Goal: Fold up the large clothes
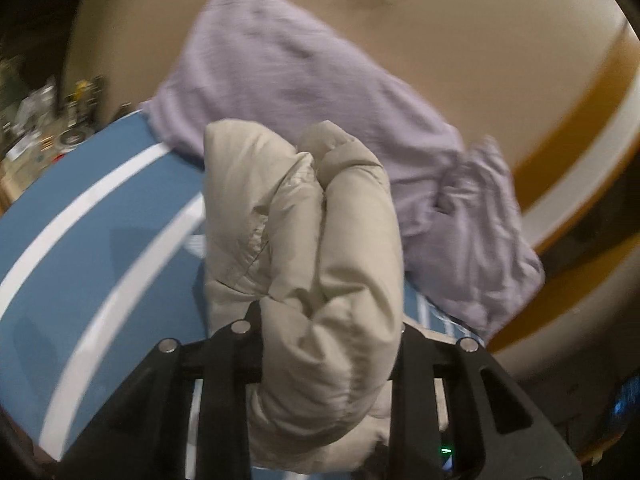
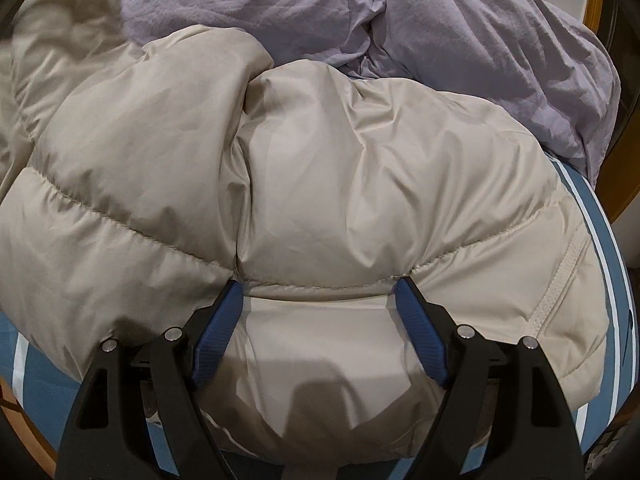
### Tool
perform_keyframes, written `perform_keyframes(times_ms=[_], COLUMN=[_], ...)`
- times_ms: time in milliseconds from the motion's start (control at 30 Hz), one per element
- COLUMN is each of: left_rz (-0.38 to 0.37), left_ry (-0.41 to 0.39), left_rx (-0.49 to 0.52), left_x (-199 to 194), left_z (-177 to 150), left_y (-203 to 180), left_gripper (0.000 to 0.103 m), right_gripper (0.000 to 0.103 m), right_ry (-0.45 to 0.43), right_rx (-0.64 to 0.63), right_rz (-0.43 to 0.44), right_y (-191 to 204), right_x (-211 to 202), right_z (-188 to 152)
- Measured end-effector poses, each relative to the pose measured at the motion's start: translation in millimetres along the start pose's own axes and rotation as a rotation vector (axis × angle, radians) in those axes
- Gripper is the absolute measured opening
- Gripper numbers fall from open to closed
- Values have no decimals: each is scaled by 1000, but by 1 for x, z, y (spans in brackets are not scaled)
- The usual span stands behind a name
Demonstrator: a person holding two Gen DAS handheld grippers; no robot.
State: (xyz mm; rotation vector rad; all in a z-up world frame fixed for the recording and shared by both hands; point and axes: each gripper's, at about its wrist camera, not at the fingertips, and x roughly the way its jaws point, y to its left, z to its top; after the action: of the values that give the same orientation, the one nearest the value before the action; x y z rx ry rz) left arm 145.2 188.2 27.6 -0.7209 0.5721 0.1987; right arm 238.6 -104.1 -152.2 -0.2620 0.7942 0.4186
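A beige puffer jacket (image 2: 320,160) lies bunched on a blue cloth with white stripes (image 2: 600,248). In the left wrist view a thick fold of the beige jacket (image 1: 304,220) stands up between the black fingers, and my left gripper (image 1: 324,332) is shut on it, raised above the blue cloth (image 1: 80,240). The fabric hides its fingertips. My right gripper (image 2: 320,292) rests on the jacket with its jaws wide. Its blue pads (image 2: 220,328) flank a puffed panel at a stitched seam without squeezing it.
A crumpled lilac garment (image 1: 300,60) lies behind the jacket, also seen as the lilac garment (image 2: 440,20) at the top of the right wrist view. Beyond it are a tan surface (image 1: 480,40) with an orange and white band, and small clutter (image 1: 40,120) far left.
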Motion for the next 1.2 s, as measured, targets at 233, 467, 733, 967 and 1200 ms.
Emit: perform_keyframes(times_ms=[233, 467, 733, 967, 1200], left_rz=[-128, -184, -212, -204, -198], left_ry=[56, 126, 211, 263, 324], left_rx=[133, 256, 340, 409, 472], left_x=[7, 24, 46, 68, 94], left_z=[-17, -46, -71, -94, -126], left_y=[-82, -142, -188, -214, -237], left_gripper=[29, 29, 29, 30, 30], right_gripper=[80, 80, 80, 80, 79], right_ry=[1, -9, -60, -88, -94], right_rx=[0, 19, 67, 120, 161], right_rz=[23, 81, 81, 31, -16], right_y=[-6, -18, -52, -87, -118], right_x=[-1, -9, -28, -35, -39], right_z=[0, -2, -8, -13, -24])
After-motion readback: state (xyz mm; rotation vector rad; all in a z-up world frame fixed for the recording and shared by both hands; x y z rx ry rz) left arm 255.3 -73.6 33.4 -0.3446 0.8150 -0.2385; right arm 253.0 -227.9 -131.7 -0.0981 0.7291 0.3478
